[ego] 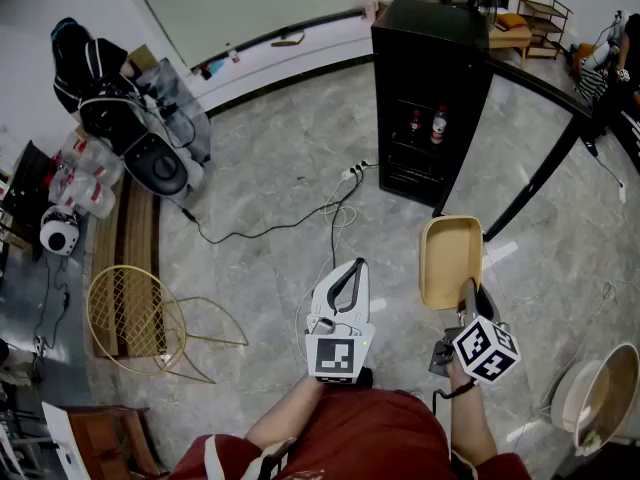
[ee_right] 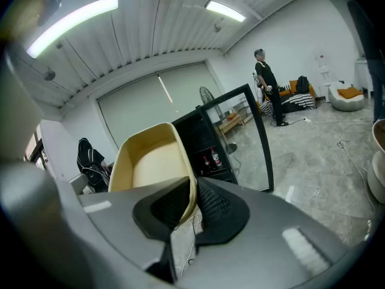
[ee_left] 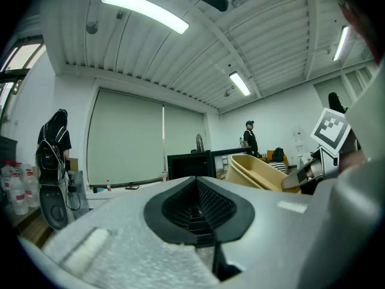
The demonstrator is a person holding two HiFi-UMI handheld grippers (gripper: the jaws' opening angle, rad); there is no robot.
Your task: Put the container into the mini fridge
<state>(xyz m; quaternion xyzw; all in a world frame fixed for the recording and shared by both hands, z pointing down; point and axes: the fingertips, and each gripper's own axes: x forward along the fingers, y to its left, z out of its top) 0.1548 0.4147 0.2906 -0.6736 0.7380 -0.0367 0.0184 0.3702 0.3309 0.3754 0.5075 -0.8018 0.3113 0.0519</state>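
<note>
- At the left of the floor, well apart from the work, a yellow wire chair (ego: 135, 313) lies by a heap of bags and clutter; none of it bears on the task.
- Left of centre, the left gripper (ego: 352, 268) is held level in front of the person. Its jaws are brought together with nothing between them, so it takes no part in the carrying.
- Just to its right, the right gripper (ee_right: 194, 200) points a little downward. Its jaws are narrowed onto the near rim of the beige container (ego: 450, 260), one jaw inside the wall and one outside.
- That container is up off the floor, carried in the air ahead of the person. Its open side faces the head camera, and it looks empty.
- Beyond it, the black mini fridge (ego: 432, 98) stands on the floor, well apart from the container. Two bottles (ego: 426, 125) show on a shelf inside.
- To the fridge's right, its glass door (ego: 545, 163) is swung wide open, so the opening is free.
- By my judgement, the pick-up is done and the door needs no opening. What is left is to close the gap to the fridge, set the container on a shelf, and let go.
</note>
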